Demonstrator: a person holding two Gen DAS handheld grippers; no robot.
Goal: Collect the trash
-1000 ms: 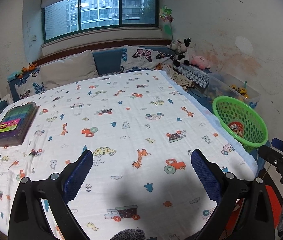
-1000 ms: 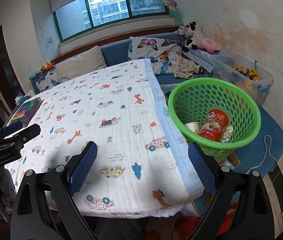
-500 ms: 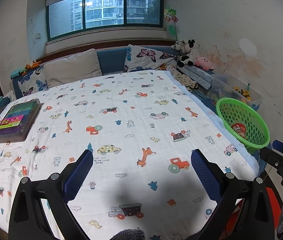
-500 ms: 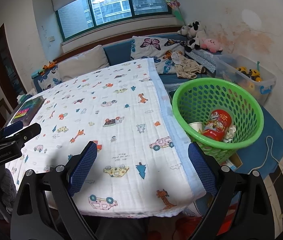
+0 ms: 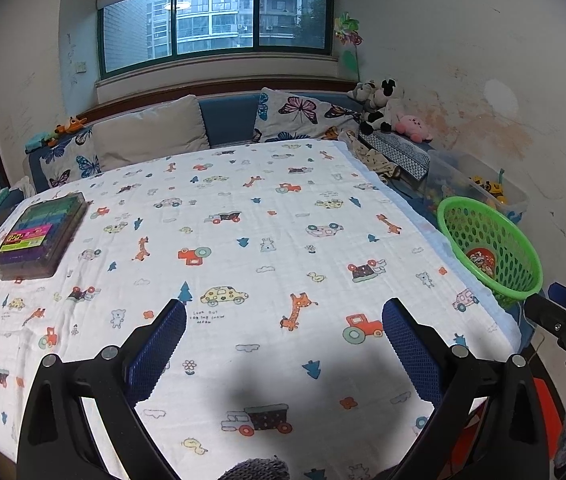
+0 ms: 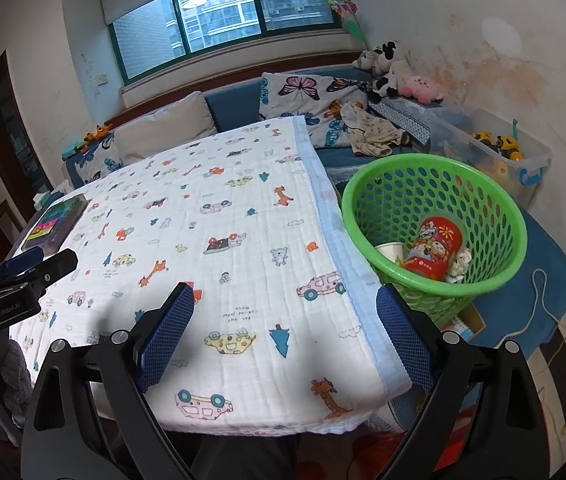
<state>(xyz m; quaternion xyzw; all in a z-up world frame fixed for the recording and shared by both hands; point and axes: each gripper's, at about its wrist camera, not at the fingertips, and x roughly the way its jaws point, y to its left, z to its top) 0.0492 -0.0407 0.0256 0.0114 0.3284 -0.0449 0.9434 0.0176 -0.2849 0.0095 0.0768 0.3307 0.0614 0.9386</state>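
Beside table's right edge, green basket (image 6: 435, 236) holds trash, nearer right gripper (image 6: 283, 344); left gripper (image 5: 283, 344) also spread, empty

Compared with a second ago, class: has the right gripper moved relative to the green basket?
Yes. The right gripper has pulled back and up: the green basket now sits higher and farther right in its view.

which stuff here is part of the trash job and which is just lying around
Part of the job:
green basket
red can, paper cup and crumpled paper, all inside the basket
left gripper and right gripper, both open and empty

Just lying about:
box of coloured blocks on the blanket
pillows
stuffed toys
clear toy bin
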